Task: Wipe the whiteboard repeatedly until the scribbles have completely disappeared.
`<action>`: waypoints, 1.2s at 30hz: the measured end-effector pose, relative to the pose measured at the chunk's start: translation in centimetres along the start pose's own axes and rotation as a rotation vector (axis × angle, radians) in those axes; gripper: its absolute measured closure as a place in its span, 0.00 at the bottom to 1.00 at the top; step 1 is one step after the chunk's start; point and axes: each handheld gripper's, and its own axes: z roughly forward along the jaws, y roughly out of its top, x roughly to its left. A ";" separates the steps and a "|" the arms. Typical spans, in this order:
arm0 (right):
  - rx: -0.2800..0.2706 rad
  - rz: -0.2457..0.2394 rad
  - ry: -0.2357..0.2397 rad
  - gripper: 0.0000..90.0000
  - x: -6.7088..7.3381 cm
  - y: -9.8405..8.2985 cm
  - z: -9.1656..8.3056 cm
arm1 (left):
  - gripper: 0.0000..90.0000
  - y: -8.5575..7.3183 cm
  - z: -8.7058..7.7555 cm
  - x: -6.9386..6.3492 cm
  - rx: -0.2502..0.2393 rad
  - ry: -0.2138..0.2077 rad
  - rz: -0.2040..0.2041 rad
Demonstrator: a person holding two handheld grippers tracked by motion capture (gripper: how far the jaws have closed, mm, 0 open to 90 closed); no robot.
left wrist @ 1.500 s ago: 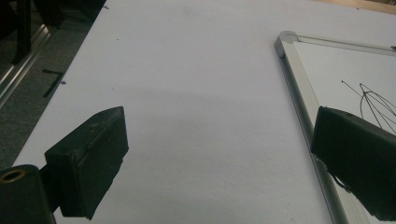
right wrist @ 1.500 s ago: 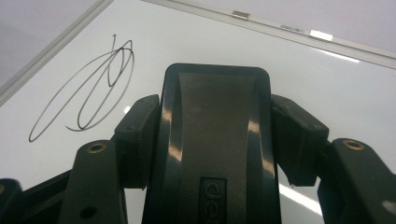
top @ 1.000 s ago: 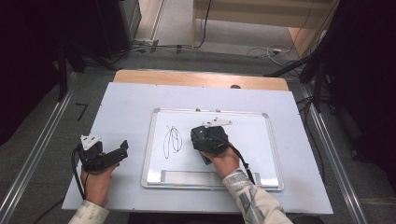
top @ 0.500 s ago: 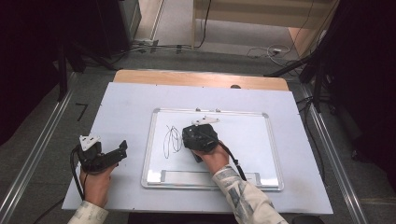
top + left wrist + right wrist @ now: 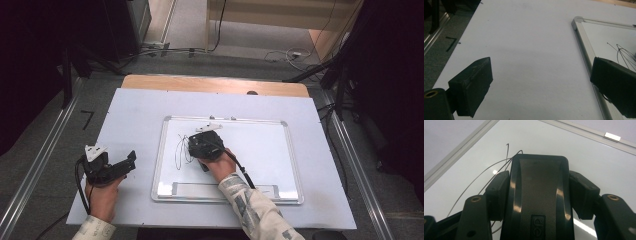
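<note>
A whiteboard (image 5: 260, 150) lies flat in the middle of the white table (image 5: 135, 115). A thin black scribble (image 5: 180, 150) marks its left part. My right gripper (image 5: 199, 146) is over the board, shut on a black eraser (image 5: 540, 195), and sits right at the scribble (image 5: 486, 180); the eraser covers part of the lines. My left gripper (image 5: 131, 162) rests on the table left of the board, open with nothing between its jaws. In the left gripper view the gripper (image 5: 541, 82) faces the board's top-left corner (image 5: 577, 21) and the scribble (image 5: 624, 53).
A narrow ledge (image 5: 220, 190) runs along the board's near edge. A small white clip (image 5: 612, 136) sits on its far frame. Wooden table edge (image 5: 215, 85) at the back, metal rails (image 5: 45, 165) on both sides, cables on the floor beyond.
My right gripper has slid left across the board with the eraser, onto the scribble. The left gripper has stayed put.
</note>
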 end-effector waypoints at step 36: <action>-0.013 -0.005 -0.019 0.42 1.2 0.4 0.5 | 0.05 0.0 0.0 0.0 0.002 -0.007 -0.005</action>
